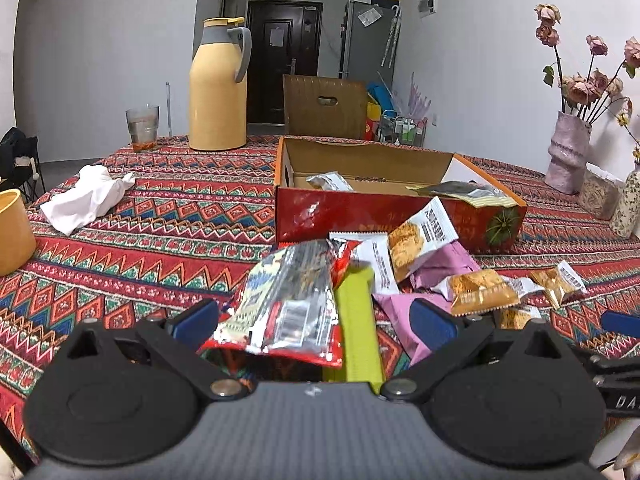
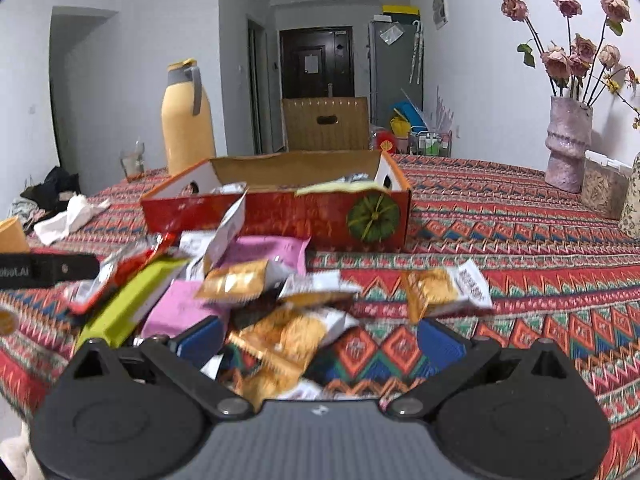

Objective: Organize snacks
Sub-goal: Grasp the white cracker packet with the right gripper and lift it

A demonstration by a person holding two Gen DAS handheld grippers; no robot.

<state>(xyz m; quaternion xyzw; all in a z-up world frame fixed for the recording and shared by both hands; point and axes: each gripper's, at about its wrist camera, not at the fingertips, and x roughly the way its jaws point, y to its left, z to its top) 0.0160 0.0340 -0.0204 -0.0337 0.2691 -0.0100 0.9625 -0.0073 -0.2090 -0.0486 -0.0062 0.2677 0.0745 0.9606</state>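
Observation:
A pile of snack packets lies on the patterned tablecloth in front of an open red cardboard box [image 1: 380, 220] that holds a few packets; the box also shows in the right wrist view [image 2: 280, 216]. My left gripper [image 1: 316, 320] is open, its blue fingers either side of a silver-red packet [image 1: 292, 304] and a green bar [image 1: 358, 320]. My right gripper [image 2: 320, 340] is open over an orange-and-white biscuit packet [image 2: 284, 340], with another biscuit packet [image 2: 444, 288] to its right. Pink packets [image 2: 264, 252] lie in the pile.
A yellow thermos [image 1: 218, 88] and a glass [image 1: 142, 128] stand at the far left. A white crumpled cloth [image 1: 86, 196] lies left of the box. A yellow cup [image 1: 14, 232] is at the left edge. A vase of dried roses [image 1: 568, 152] and jars stand at the right.

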